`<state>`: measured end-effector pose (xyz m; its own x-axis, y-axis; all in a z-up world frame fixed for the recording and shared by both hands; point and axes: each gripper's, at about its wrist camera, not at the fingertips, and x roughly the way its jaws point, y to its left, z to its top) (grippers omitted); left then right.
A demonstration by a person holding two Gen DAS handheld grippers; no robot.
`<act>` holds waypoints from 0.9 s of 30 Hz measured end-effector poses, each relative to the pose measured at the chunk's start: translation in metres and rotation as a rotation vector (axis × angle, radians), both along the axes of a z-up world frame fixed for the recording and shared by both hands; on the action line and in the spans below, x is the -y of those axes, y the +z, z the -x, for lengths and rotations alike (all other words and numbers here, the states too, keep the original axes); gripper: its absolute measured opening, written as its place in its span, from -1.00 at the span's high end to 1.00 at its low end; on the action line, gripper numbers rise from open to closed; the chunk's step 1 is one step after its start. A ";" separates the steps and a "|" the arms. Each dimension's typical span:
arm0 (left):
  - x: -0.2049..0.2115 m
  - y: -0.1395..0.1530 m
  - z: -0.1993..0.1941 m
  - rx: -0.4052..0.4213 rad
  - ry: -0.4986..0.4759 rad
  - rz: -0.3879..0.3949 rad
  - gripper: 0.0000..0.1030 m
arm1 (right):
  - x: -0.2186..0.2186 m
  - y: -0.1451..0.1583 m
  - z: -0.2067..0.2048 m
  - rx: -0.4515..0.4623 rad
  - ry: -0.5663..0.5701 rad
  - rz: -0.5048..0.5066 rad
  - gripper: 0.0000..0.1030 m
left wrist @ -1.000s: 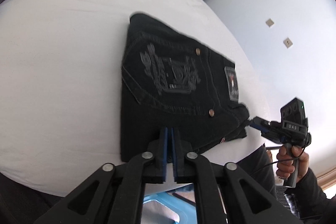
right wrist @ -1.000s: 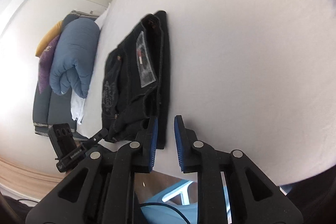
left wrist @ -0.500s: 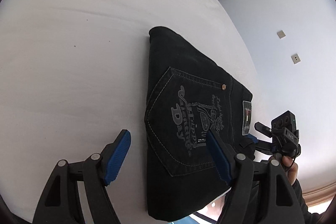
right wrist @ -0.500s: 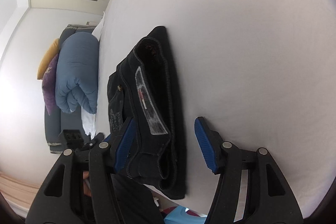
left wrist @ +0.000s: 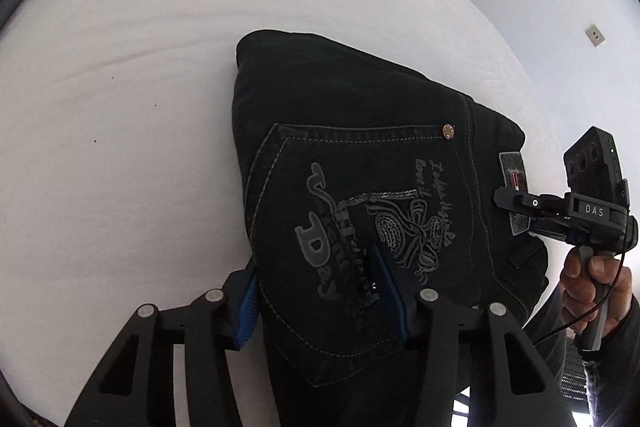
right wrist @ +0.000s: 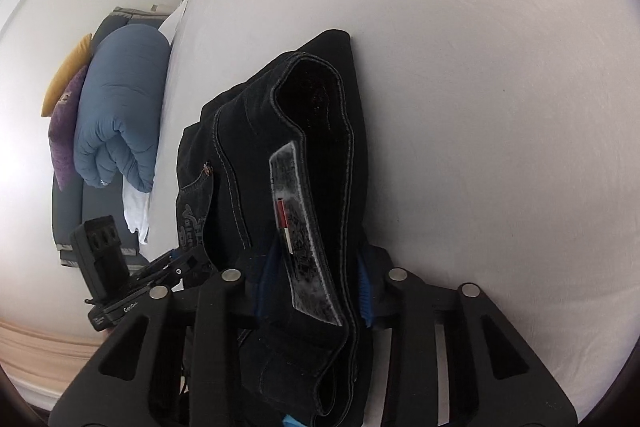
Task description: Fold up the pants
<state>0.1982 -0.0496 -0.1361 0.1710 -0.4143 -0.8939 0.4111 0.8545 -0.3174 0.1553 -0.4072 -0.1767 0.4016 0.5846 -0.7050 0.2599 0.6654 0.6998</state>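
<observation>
Folded black jeans [left wrist: 360, 195] lie on a white bed sheet [left wrist: 120, 107]. The left gripper [left wrist: 320, 291] straddles their near edge at the embroidered back pocket [left wrist: 360, 227], fingers apart with denim between them. The right gripper [right wrist: 316, 279] straddles the waistband end beside the leather patch [right wrist: 304, 227], fingers likewise apart around the fabric. A rolled blue duvet [right wrist: 120, 115] and cushions [right wrist: 66, 107] sit well apart, beyond the bed.

We see the folded black denim pants [left wrist: 360, 187] with a grey embroidered back pocket lying on the white sheeted bed [left wrist: 140, 67]. Our left black gripper with blue pads [left wrist: 320, 301] straddles the near edge of the bundle, jaws spread around the fabric. Our right black gripper [left wrist: 516, 203], held in a hand [left wrist: 592, 287], reaches the waistband label at the right
</observation>
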 end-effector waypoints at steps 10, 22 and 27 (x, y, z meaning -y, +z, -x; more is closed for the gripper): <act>0.022 0.020 0.013 0.055 -0.012 -0.036 0.50 | -0.025 0.027 0.003 0.083 0.066 0.221 0.65; 0.033 0.057 0.002 0.152 -0.015 -0.027 0.57 | -0.023 0.074 0.003 0.222 0.087 0.292 0.70; 0.054 0.067 -0.023 0.203 -0.030 -0.033 0.57 | 0.002 0.092 -0.025 0.253 0.078 0.317 0.70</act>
<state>0.2208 -0.1033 -0.0688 0.3369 -0.3933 -0.8555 0.4890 0.8495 -0.1979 0.1808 -0.4089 -0.0849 0.5488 0.3897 -0.7396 0.0463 0.8692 0.4923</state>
